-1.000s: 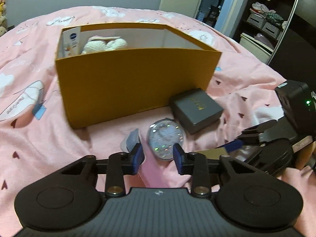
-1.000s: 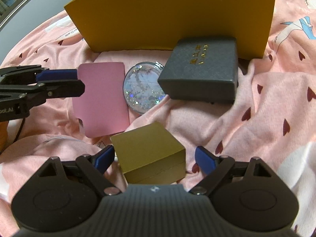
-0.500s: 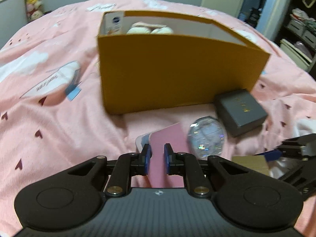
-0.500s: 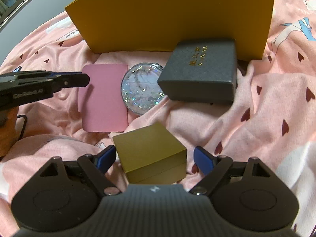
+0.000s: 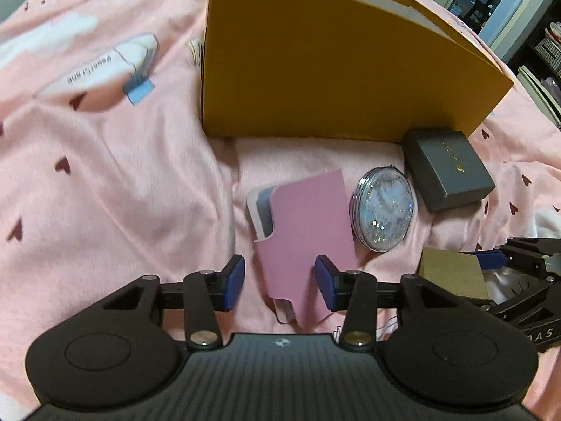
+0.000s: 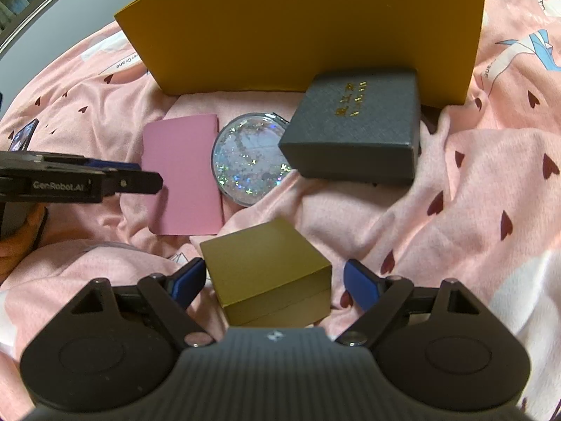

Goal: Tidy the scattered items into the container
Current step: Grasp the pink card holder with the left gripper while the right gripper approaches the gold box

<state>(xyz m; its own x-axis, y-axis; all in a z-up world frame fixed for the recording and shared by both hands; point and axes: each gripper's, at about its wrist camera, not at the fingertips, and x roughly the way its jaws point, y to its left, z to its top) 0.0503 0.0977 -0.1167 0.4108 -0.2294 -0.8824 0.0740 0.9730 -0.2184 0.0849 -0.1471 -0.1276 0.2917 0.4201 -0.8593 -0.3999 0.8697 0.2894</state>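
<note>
A tall orange box point(image 5: 336, 70) stands open-topped on the pink bedspread. In front of it lie a pink phone case point(image 5: 308, 217), a round glitter mirror point(image 5: 384, 207) and a dark grey gift box point(image 5: 448, 168). My left gripper point(image 5: 279, 282) points down over the near end of the pink case; its jaws are opening, with the case between the pads and not pressed. My right gripper point(image 6: 275, 280) stands open astride a small gold box point(image 6: 266, 266), its right pad clear of the box. The left gripper point(image 6: 154, 182) also shows side-on over the pink case point(image 6: 186, 175).
The bedspread point(image 5: 105, 175) is rumpled, with printed hearts and paper cranes. The grey box point(image 6: 354, 129) leans against the orange box point(image 6: 315, 28) and overlaps the mirror point(image 6: 245, 161). A wardrobe and doorway sit far right. A hand point(image 6: 17, 245) holds the left gripper.
My left gripper swung left from the glitter mirror to the pink case and dropped closer; its jaws went nearly shut, then spread wider. The right gripper and gold box stayed put.
</note>
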